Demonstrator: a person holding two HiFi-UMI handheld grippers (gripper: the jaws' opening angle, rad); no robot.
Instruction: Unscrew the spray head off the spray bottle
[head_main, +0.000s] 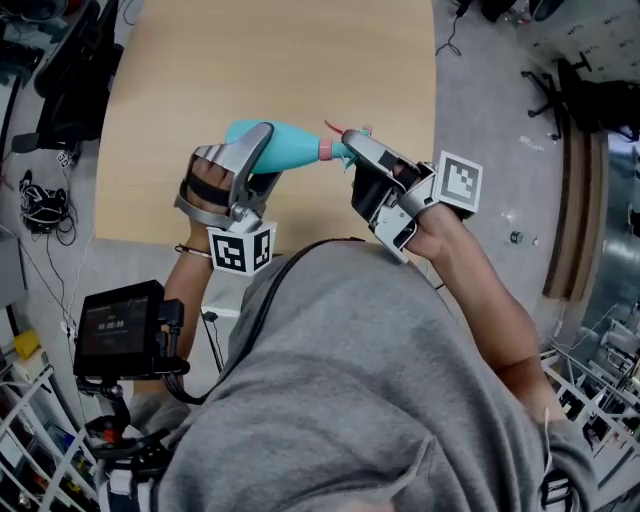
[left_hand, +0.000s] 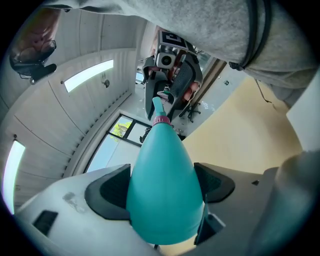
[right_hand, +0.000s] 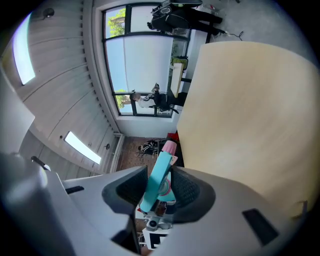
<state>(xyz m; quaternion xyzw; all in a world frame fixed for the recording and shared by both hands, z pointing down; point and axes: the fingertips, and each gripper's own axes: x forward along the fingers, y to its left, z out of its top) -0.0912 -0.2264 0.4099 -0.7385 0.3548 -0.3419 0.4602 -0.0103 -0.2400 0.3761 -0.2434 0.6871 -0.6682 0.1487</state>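
Spray bottle, teal plastic, cone-shaped body: held level in the air between my two grippers, just inside the table's near edge.

My left gripper: jaws spread wide, clamped on the bottle's broad end, one dark pad on each flank.

My right gripper: jaws partly closed, pinching the teal spray head below its pink nozzle tip. A pink collar joins head to body.

Pale wooden tabletop: stretches wide beyond the bottle. Its right edge lies near my right gripper.

Grey floor: beyond that edge.
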